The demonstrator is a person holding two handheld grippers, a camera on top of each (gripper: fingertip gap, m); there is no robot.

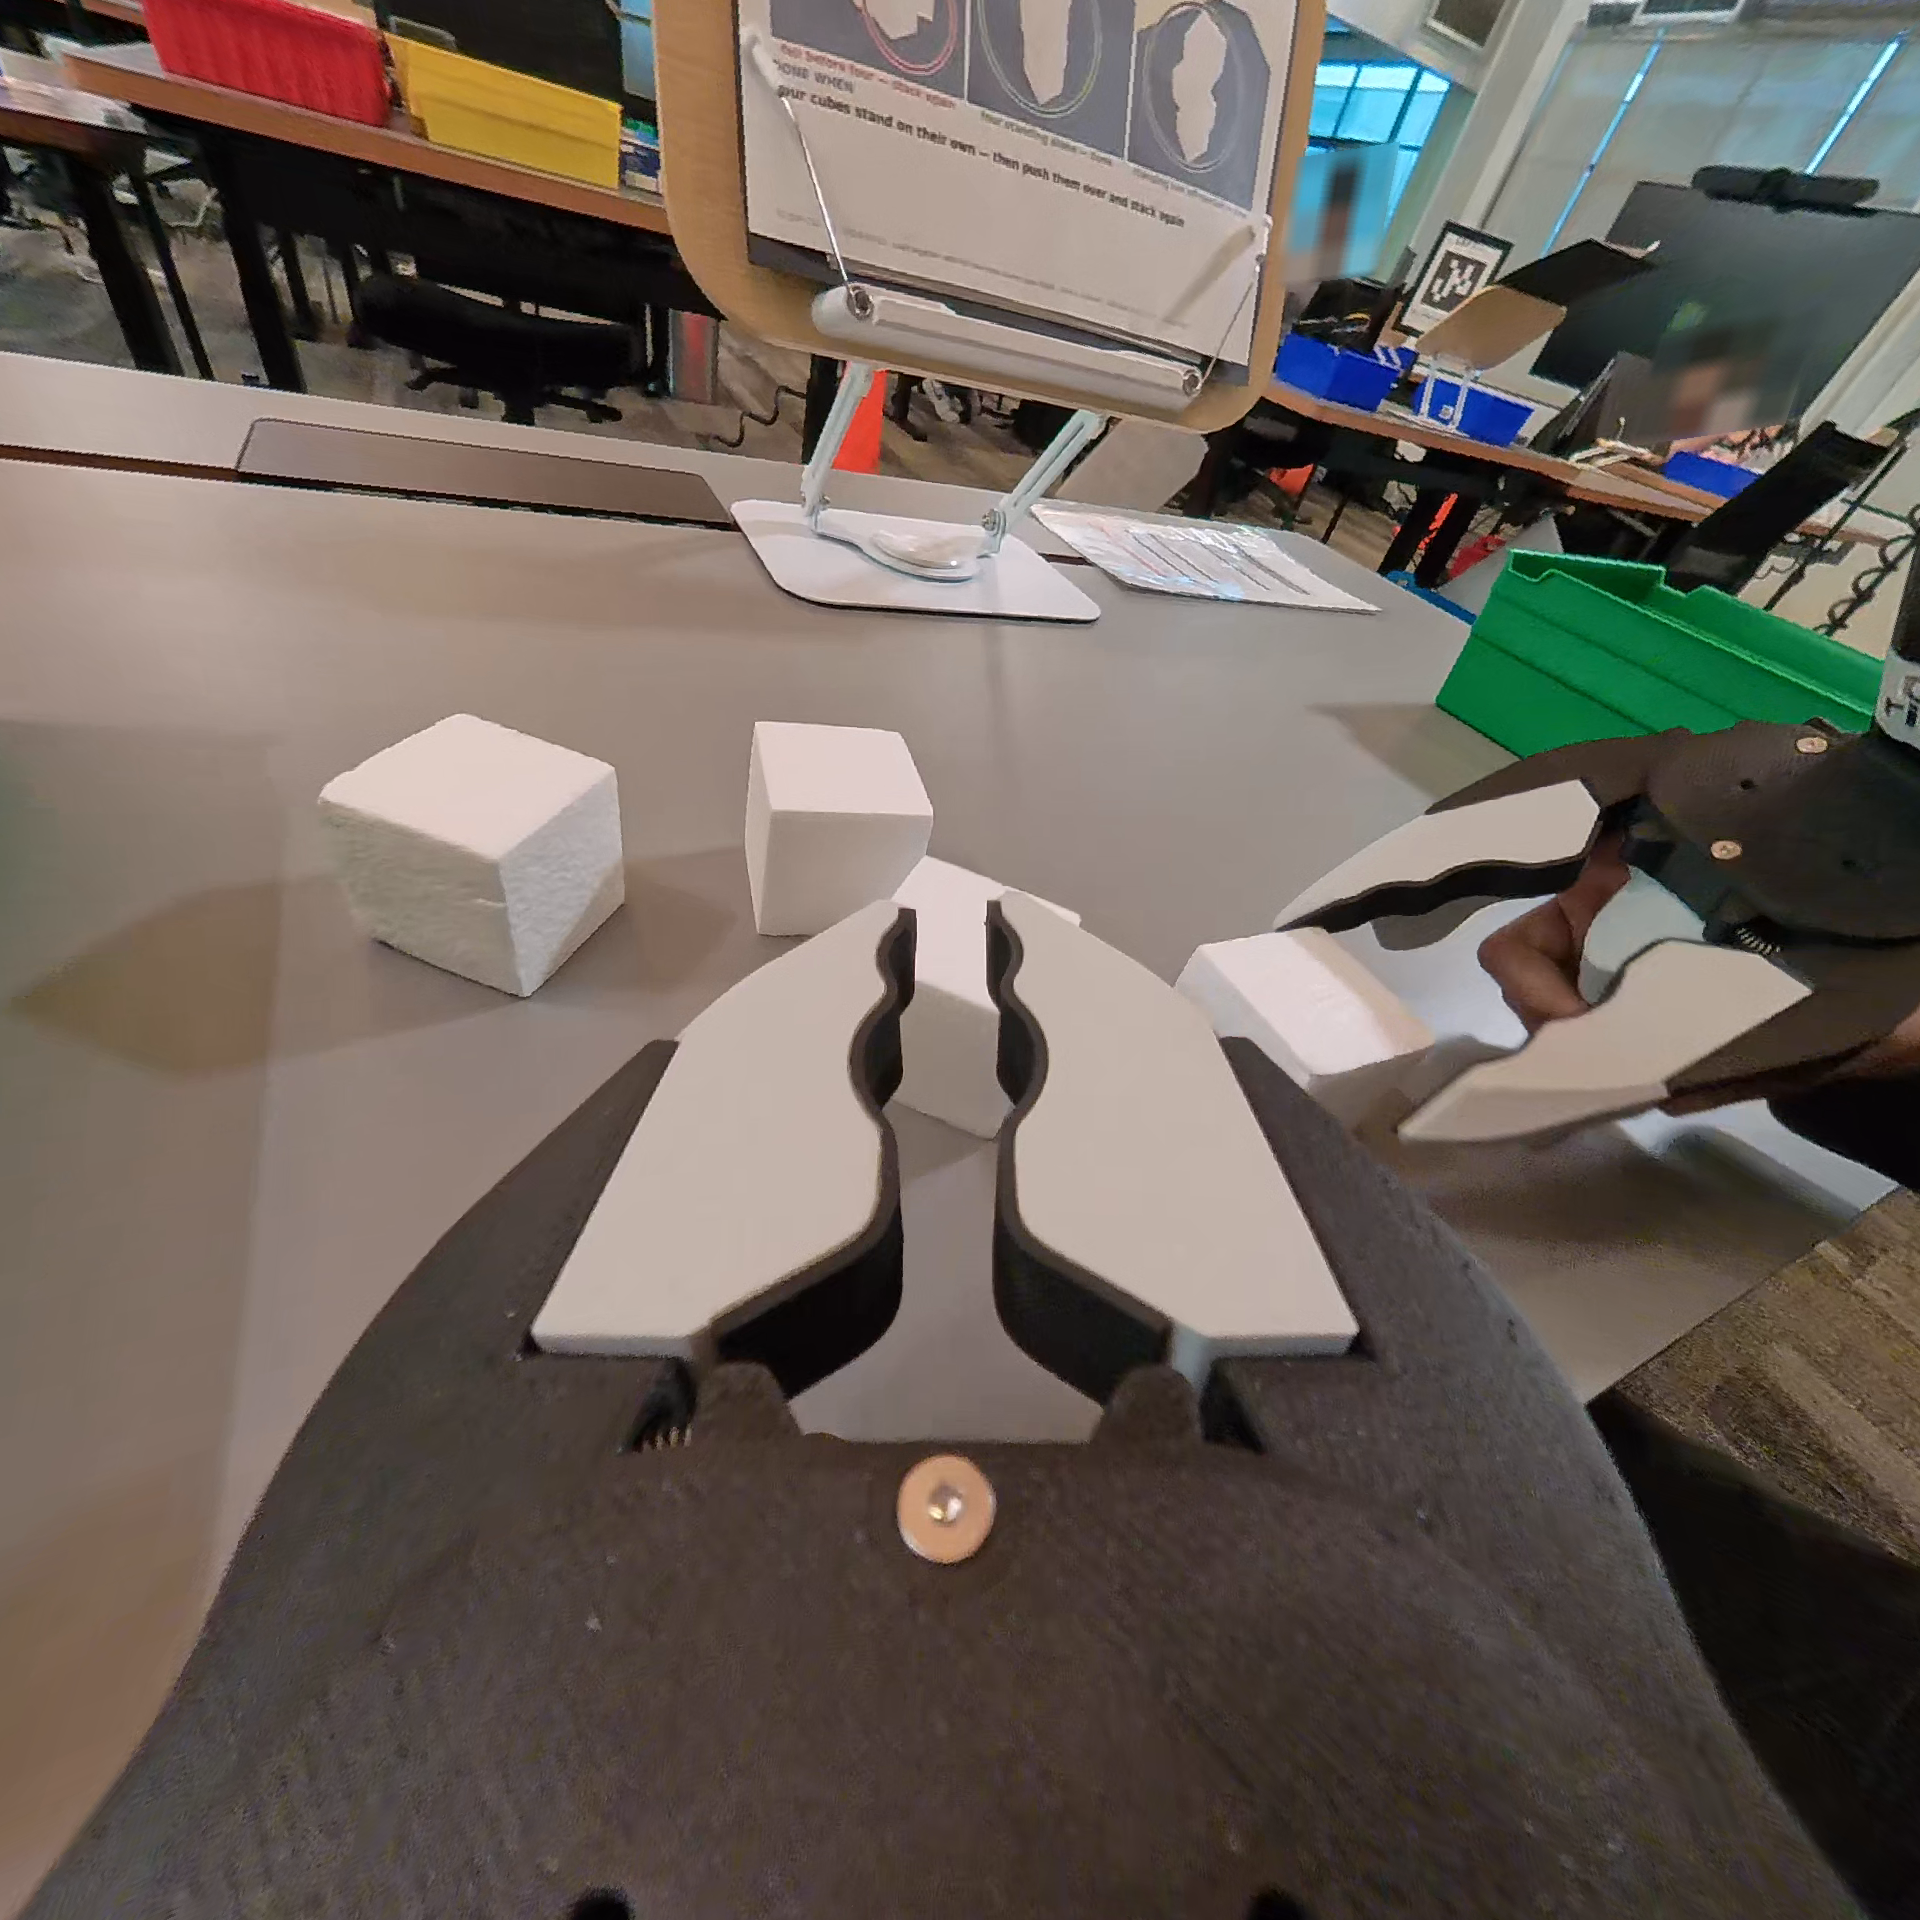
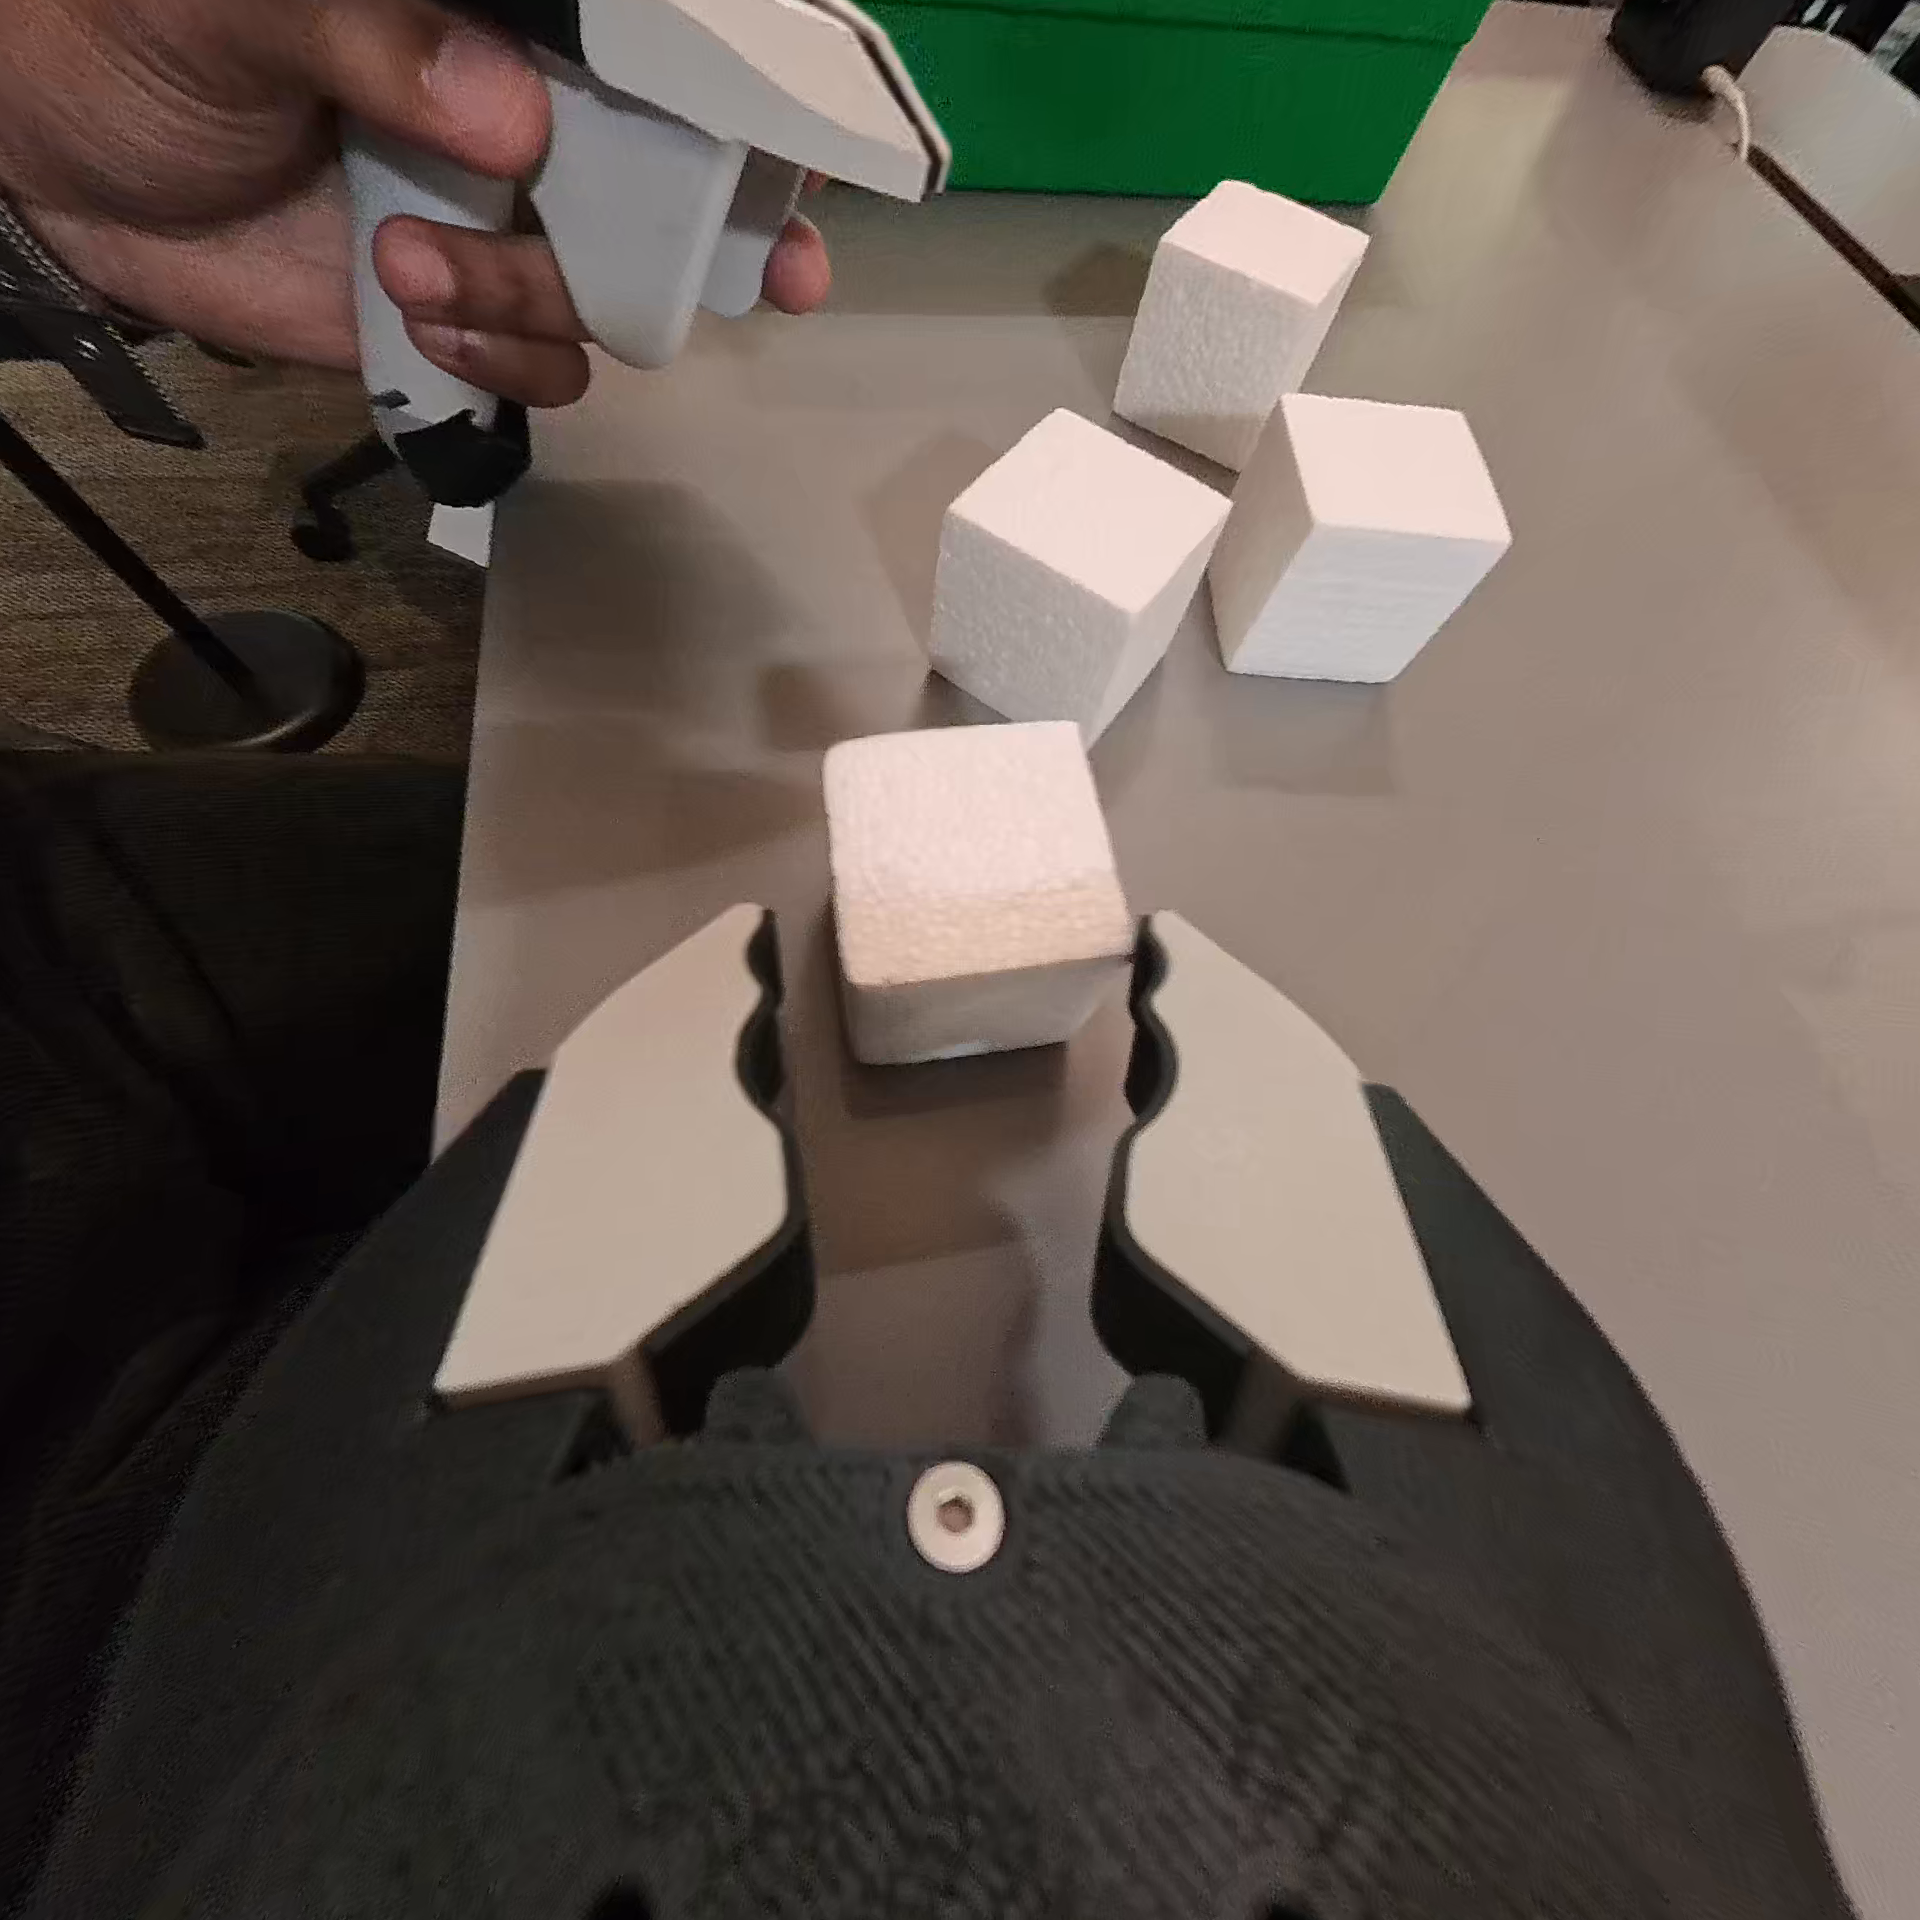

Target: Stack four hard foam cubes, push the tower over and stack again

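Several white foam cubes lie on a grey table (image 1: pixel 260 1143). My right gripper (image 2: pixel 951 925) is open, low over the table, with its fingertips on either side of the nearest cube (image 2: pixel 977 883); I cannot tell if they touch it. The left wrist view shows this gripper (image 1: pixel 1345 1023) around that cube (image 1: pixel 1299 997). My left gripper (image 1: pixel 951 920) is shut to a narrow gap and empty, held in the air by a hand (image 2: pixel 208 187). Through the gap I see a cube (image 1: pixel 951 1008) lying below it. Two more cubes (image 1: pixel 478 842) (image 1: pixel 831 821) stand farther off.
A document stand (image 1: pixel 935 561) with a printed sheet stands at the far side, with a laminated sheet (image 1: pixel 1205 561) beside it. A green bin (image 1: pixel 1642 665) sits at the table's right. The table edge and carpet floor (image 1: pixel 1787 1351) are near the right gripper. There is about 15 centimeters between the tips of the two grippers. My right tips are about 11 centimeters from the cube (image 1: pixel 951 1008), my left tips only 5 centimeters.
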